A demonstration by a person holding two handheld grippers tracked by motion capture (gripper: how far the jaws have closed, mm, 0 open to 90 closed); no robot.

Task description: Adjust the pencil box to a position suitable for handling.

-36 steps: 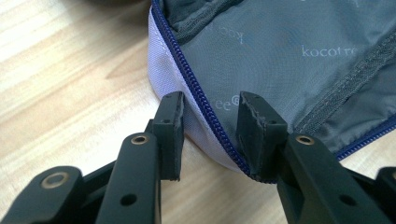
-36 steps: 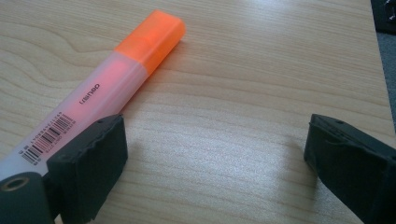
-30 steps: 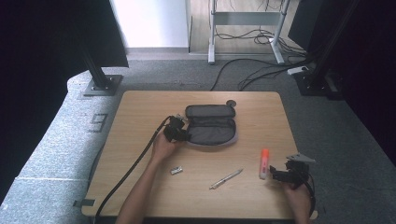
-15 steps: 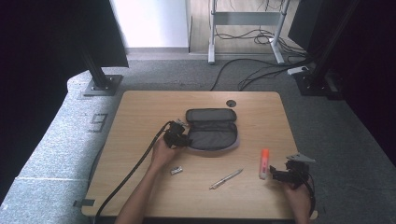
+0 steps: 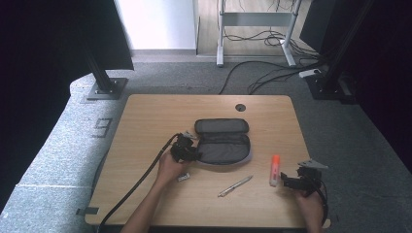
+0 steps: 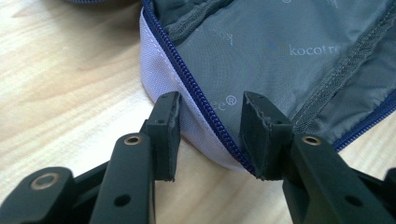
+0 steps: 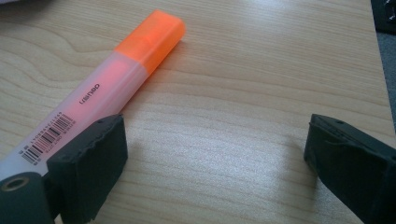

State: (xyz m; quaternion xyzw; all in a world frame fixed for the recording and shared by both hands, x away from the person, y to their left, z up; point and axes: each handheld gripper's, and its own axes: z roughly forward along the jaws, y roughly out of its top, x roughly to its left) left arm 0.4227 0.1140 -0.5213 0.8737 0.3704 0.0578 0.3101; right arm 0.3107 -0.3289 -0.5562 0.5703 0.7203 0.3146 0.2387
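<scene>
Pencil case, grey fabric with a blue zipper, lay unzipped and spread flat on the table, its lining facing up. Its pale rounded corner sat between the parted jaws of the left claw, zipper edge running across the gap. Highlighter, translucent body with an orange cap, lay flat beside the left jaw of the wide-open right claw, cap pointing away.

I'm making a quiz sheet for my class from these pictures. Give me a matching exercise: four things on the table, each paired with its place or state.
Things:
1. pencil case
2. highlighter
3. pen
4. left hand-held gripper

Places or states:
A. lies by the right hand-held gripper
B. unzipped, lying open
C. jaws astride the case's zip edge
D. on bare wood in front of the case

Pairs: 1-B, 2-A, 3-D, 4-C
</scene>
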